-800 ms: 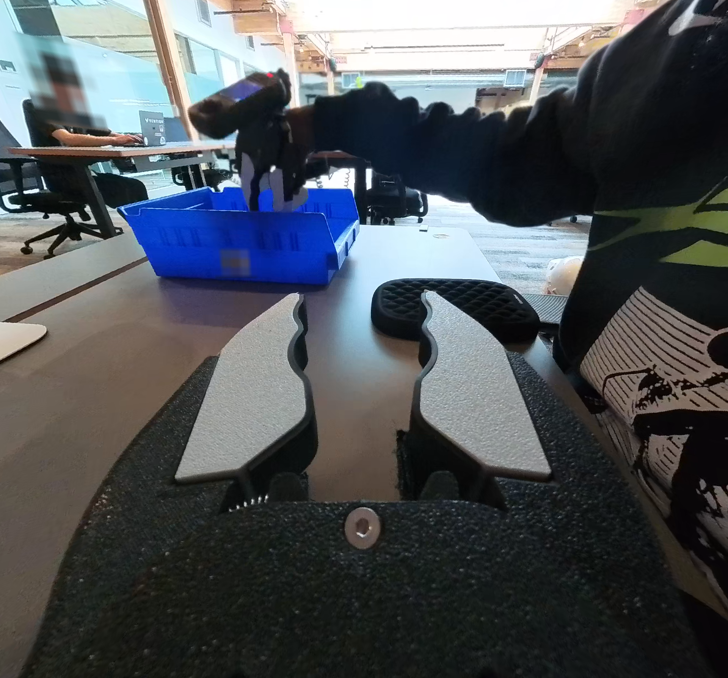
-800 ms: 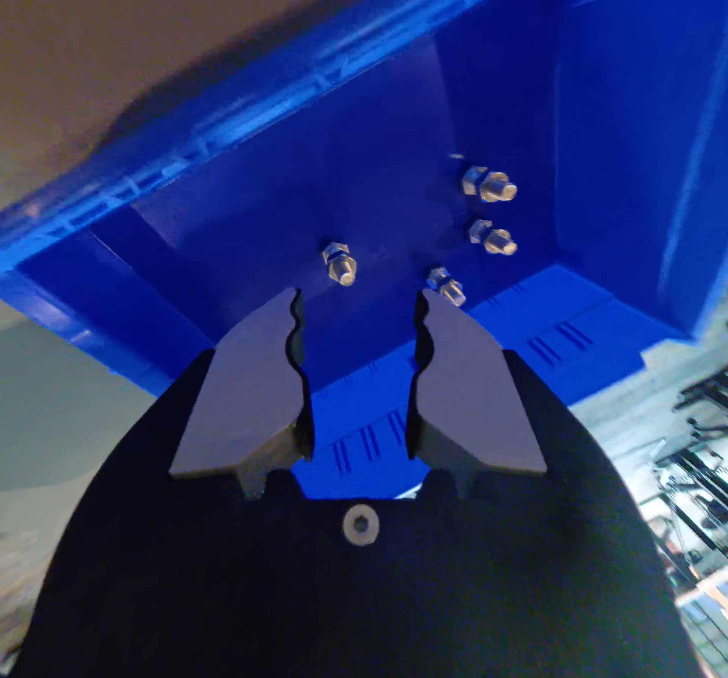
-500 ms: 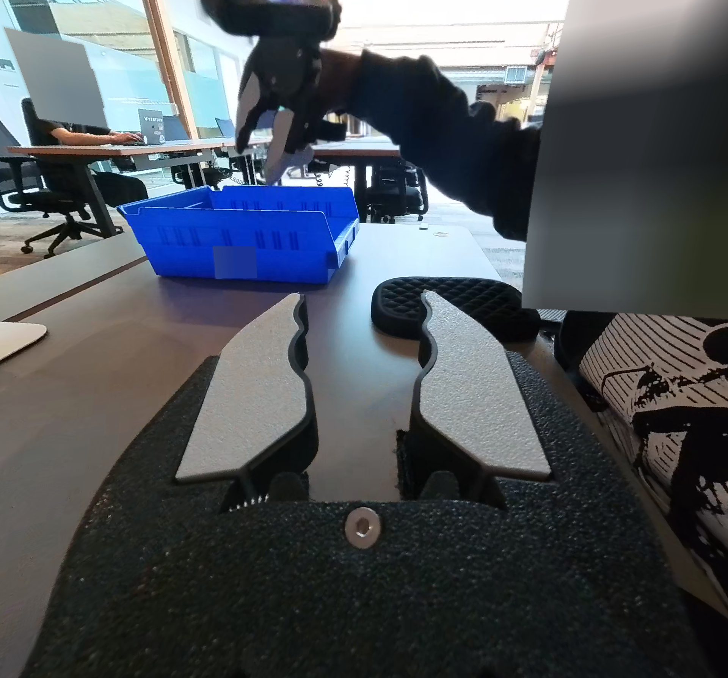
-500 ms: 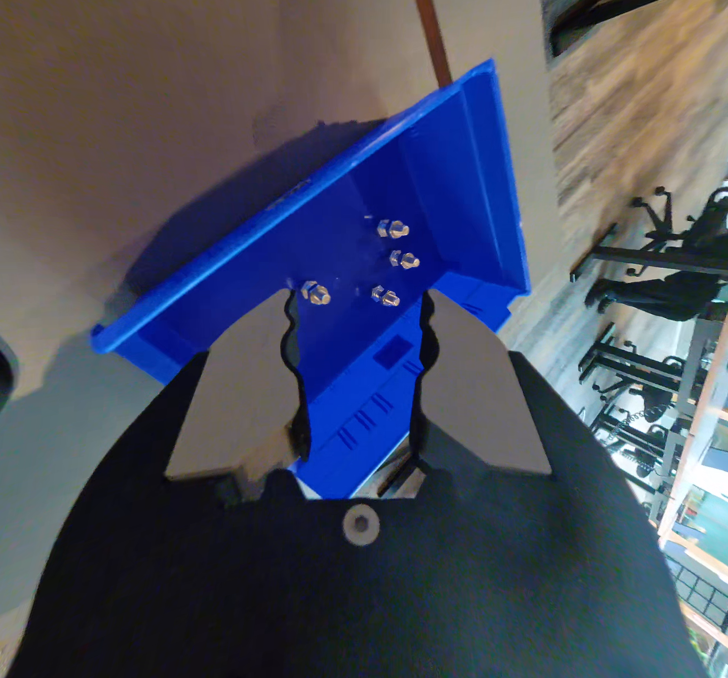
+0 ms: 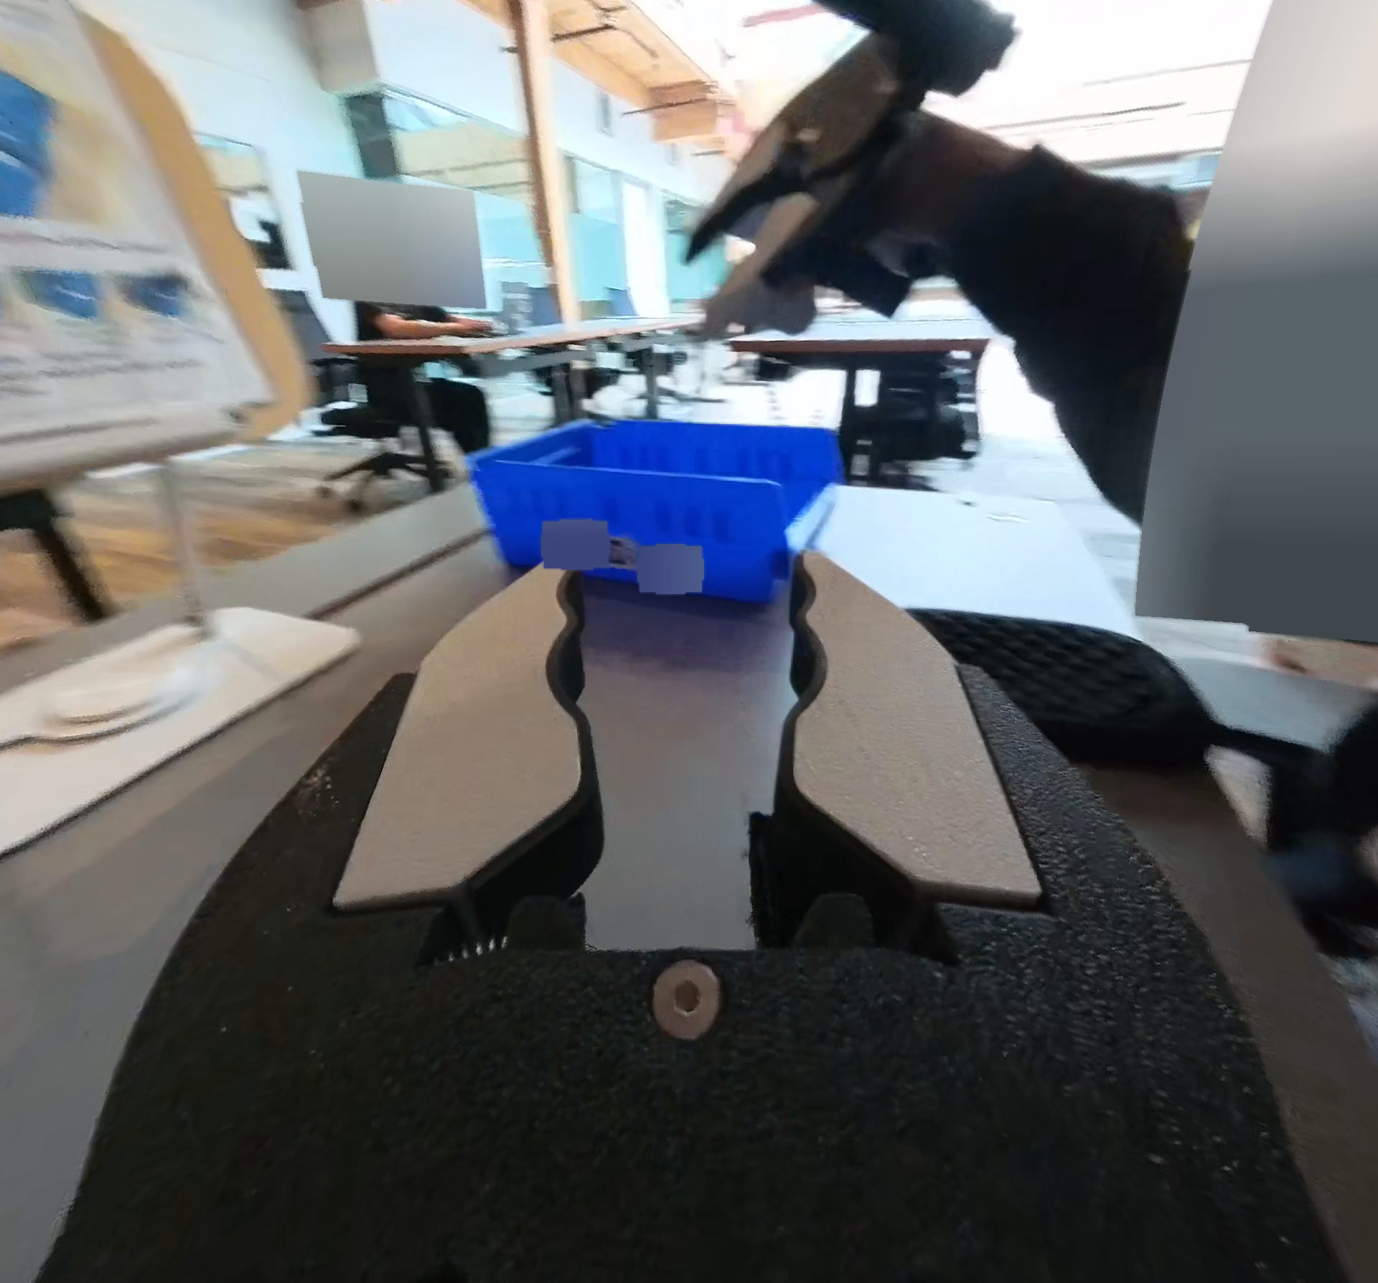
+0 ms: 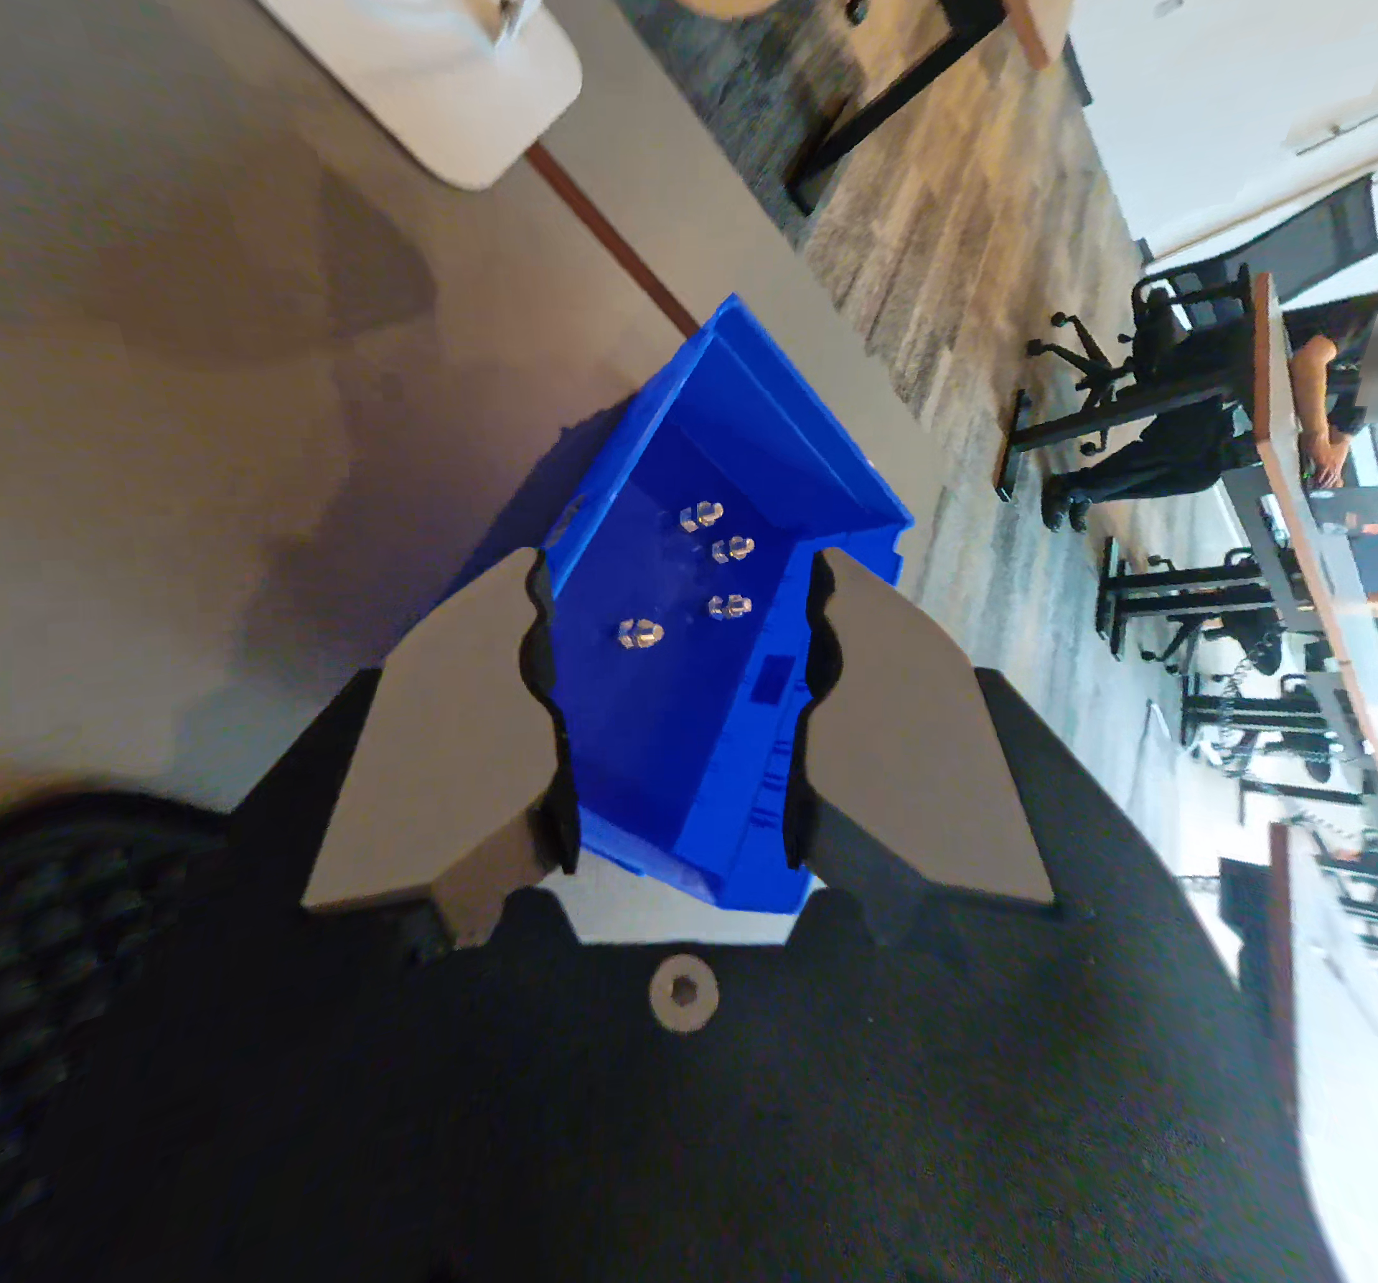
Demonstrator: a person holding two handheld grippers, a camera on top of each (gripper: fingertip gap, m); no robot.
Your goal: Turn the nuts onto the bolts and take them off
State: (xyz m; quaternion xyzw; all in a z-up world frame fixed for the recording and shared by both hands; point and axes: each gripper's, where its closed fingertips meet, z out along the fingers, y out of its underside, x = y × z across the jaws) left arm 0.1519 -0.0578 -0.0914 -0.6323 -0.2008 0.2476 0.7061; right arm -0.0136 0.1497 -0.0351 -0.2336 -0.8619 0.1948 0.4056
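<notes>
A blue bin [image 6: 656,748] stands on the grey table, and it also shows in the left wrist view [image 5: 656,502]. Several bolts with nuts on them [image 6: 640,634] lie on its floor. My right gripper [image 6: 678,576] is open and empty, high above the bin and looking down into it. In the left wrist view it [image 5: 716,285] hangs in the air above the bin. My left gripper [image 5: 686,587] is open and empty, low over the table in front of the bin.
A black textured pad [image 5: 1059,680] lies on the table right of the left gripper. A white stand base [image 5: 149,673] with a tilted sign is at the left. Desks, office chairs and a seated person [image 5: 417,367] are behind the table.
My right gripper has risen up and away from the bin, still open and empty. My left gripper has shifted and turned, so the white stand at the left now shows.
</notes>
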